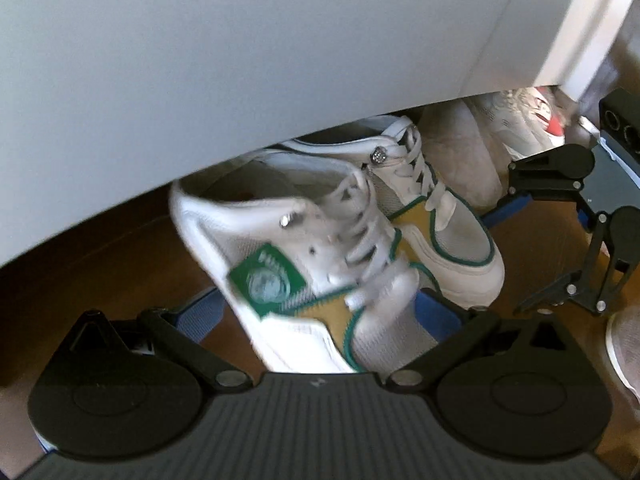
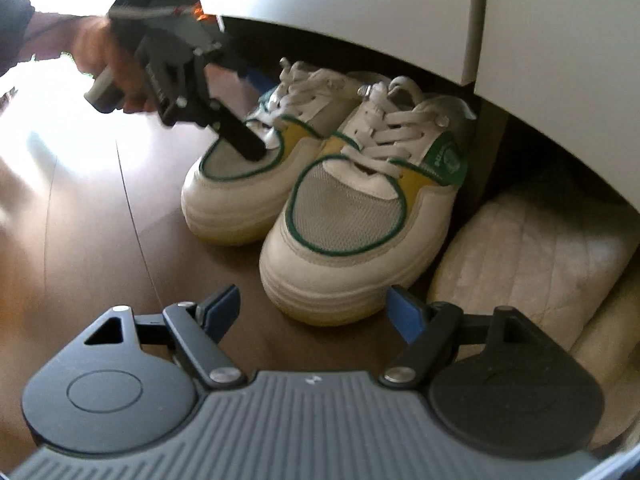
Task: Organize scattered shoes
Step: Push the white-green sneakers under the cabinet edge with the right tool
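A: What lay nearest?

B: The right gripper (image 2: pixel 316 312) hung with jaws spread, nothing between them, just short of the nearer sneaker (image 2: pixel 360 208) on the wooden floor (image 2: pixel 80 240).

A: And beyond?

B: Its mate, the second sneaker (image 2: pixel 240 184), stood touching it, toes level, under a white cabinet (image 2: pixel 360 8). The left gripper (image 1: pixel 320 316) straddled that shoe; whether it pressed, I couldn't tell. A cream shoe (image 2: pixel 532 248) sat beside them. This pair looked nearly placed.

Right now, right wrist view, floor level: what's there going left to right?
Person's hand holding the left gripper → left sneaker → right sneaker → beige quilted shoe.
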Motion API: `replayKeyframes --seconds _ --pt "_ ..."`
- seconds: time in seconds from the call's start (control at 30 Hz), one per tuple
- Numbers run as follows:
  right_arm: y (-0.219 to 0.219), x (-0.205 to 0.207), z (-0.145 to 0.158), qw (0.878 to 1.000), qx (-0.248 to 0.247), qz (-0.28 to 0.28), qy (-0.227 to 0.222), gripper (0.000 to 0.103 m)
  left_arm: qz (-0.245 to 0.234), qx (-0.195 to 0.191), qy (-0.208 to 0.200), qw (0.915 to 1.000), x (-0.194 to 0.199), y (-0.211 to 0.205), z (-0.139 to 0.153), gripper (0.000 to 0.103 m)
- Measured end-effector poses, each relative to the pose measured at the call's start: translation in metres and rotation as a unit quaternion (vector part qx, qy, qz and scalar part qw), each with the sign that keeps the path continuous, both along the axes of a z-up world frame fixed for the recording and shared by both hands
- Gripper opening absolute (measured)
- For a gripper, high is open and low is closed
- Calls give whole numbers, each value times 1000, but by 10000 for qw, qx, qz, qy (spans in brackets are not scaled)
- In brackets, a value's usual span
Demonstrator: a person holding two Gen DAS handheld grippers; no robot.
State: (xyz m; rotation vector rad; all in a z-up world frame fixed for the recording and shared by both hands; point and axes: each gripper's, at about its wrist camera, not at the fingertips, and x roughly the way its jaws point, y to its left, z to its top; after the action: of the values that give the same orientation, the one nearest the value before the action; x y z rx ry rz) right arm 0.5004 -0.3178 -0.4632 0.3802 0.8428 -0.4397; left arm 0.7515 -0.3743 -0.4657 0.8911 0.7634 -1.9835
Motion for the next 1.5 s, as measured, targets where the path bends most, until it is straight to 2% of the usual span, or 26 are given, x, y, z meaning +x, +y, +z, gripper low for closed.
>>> replayKeyframes --seconds 0.1,0.27,0.47,0.53,0.6,1.1,1.5 --pt "-3 1 -2 9999 45 -150 -55 80 217 -30 -7 9998 -1 29 3 103" --pt "0 9 -4 9998 -154 -102 44 80 358 -130 -175 9991 -17 62 -15 103" --pt "-3 29 -2 10000 -88 -4 16 79 220 -345 -299 9987 -23 41 -20 103" --pt "-5 27 -1 9999 -92 -70 17 70 128 -350 -342 9987 -26 32 -20 103" --pt "-4 20 3 9998 -116 -170 30 67 53 -360 -424 9984 -28 27 -20 103" --pt "-31 28 -1 9961 -6 -881 -72 67 116 -510 -634 9966 -20 -4 -22 103" --pt "-47 30 -7 9934 -77 -1138 -109 69 334 -585 -618 9958 -23 -21 -26 103"
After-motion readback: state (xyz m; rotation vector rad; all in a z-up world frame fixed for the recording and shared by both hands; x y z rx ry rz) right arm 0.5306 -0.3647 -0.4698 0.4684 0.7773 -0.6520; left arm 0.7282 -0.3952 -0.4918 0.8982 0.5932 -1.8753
